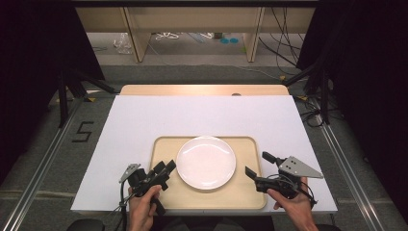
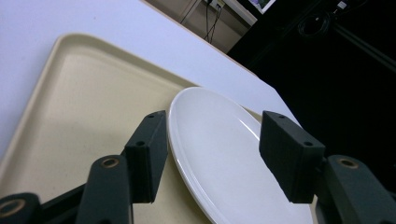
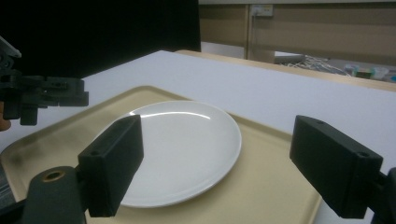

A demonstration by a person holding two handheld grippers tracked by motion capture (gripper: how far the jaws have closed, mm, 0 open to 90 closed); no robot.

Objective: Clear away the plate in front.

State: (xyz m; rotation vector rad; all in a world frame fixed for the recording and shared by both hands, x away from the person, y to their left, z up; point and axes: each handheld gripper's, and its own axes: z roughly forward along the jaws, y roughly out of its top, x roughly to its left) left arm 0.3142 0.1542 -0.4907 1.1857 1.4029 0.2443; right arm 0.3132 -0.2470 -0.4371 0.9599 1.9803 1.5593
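The white plate [image 1: 206, 162] is lying flat on the tray [image 1: 161, 147], looking stiff, glossy, slippery and breakable, so its thin rim is offering the only hold while the left tool [image 1: 166, 171] and right tool [image 1: 256, 165] are both gaping empty beside it.

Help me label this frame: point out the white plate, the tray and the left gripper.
white plate [image 1: 206, 161], high view, centre of its bare face.
tray [image 1: 160, 145], high view, far left rim.
left gripper [image 1: 168, 172], high view, midway between its open fingertips, beside the plate's left edge.

Lab recording bay: black curtains [image 1: 33, 43] left and right, floor rails [image 1: 41, 166], loose cables [image 1: 284, 43] (far side), white-topped table [image 1: 202, 115].
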